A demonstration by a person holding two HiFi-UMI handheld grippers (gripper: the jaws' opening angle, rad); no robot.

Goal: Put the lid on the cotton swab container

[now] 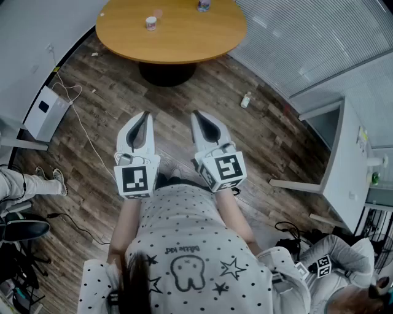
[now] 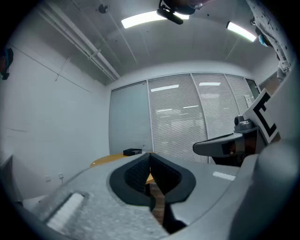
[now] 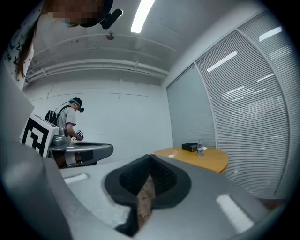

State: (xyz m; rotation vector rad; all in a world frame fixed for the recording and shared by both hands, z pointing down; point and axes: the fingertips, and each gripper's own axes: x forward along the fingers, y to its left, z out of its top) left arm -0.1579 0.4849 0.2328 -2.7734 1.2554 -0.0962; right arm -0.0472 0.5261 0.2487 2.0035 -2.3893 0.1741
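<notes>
On the far table (image 1: 184, 37), a small white container (image 1: 151, 23) is showing too small to identify; another object (image 1: 203, 5) is being cropped.

The right claw (image 3: 150, 160) is seen with its jaws pressed together and nothing held between them. Beyond it, a round wooden tabletop (image 3: 211, 162) is shown carrying a black box (image 3: 189, 146) and a small bottle (image 3: 200, 148). The left claw (image 3: 106, 150) is seen at the left, with a person (image 3: 69, 119) behind it.
</notes>
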